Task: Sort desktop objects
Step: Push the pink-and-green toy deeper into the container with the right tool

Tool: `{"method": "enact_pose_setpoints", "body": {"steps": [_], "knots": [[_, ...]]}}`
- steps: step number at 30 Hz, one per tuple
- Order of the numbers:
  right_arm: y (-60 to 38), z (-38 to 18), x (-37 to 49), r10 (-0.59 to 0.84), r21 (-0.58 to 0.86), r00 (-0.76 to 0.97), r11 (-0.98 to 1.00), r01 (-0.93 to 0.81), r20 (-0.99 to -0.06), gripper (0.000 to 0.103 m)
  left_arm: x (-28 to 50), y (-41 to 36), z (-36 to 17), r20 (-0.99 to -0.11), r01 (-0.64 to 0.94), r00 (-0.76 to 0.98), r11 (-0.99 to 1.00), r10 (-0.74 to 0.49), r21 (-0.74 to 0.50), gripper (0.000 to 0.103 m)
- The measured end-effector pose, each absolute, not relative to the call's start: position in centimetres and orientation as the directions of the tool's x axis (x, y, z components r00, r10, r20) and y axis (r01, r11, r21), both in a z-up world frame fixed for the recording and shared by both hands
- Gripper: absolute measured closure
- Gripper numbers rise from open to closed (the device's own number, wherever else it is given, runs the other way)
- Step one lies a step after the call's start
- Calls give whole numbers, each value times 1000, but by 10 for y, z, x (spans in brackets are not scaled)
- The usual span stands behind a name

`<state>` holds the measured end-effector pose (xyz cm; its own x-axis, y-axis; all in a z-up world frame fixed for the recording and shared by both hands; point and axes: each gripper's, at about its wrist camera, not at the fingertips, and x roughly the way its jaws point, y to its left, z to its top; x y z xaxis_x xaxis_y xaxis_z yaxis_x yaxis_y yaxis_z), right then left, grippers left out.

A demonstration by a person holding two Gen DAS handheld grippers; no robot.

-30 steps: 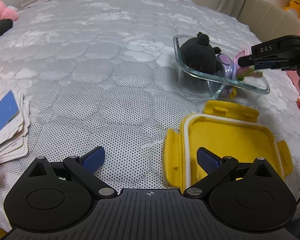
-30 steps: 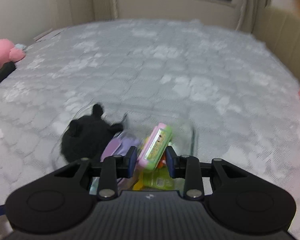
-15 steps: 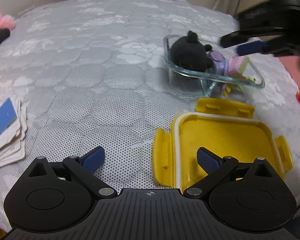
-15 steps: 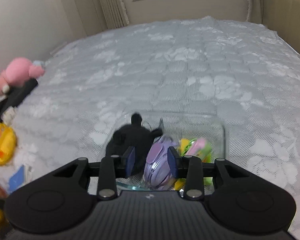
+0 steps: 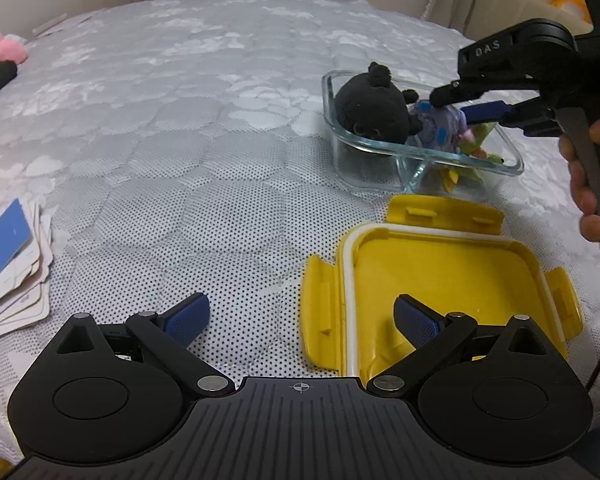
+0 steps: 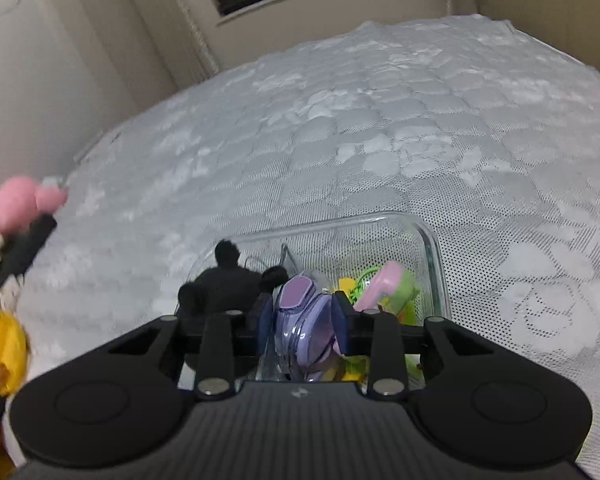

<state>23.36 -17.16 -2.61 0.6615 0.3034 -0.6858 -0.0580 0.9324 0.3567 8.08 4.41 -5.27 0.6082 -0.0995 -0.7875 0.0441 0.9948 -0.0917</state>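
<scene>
1. We work over a grey quilted mattress [image 5: 204, 128].
2. Our clear glass container [image 5: 420, 152] sits far right, holding a black plush toy [image 5: 372, 110].
3. The yellow clip lid [image 5: 440, 280] lies upturned near it, under our spread left gripper [image 5: 300, 316].
4. Our right gripper [image 6: 300, 316] pinches the purple plastic gadget [image 6: 300, 312] inside the container; the plush crowds its left.
5. Cards [image 5: 12, 268] lie near left.

Right claw [image 6: 302, 320] around purple toy [image 6: 302, 322]
</scene>
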Motion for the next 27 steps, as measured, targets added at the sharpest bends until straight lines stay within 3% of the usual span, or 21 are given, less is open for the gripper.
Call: {"method": "enact_pose_setpoints", "body": {"steps": [6, 10, 18, 27], "knots": [[-180, -24, 234, 395, 443, 569, 894, -59, -721, 64, 79, 37, -52, -789, 62, 605, 995, -104, -83, 2], [-192, -7, 222, 287, 336, 663, 940, -57, -692, 64, 79, 32, -50, -787, 76, 608, 994, -105, -74, 2], [-190, -12, 222, 168, 220, 674, 975, -8, -719, 64, 78, 21, -47, -783, 103, 613, 993, -106, -53, 2], [-205, -16, 214, 295, 367, 569, 930, 13, -768, 65, 80, 31, -46, -776, 76, 619, 993, -121, -94, 2]]}}
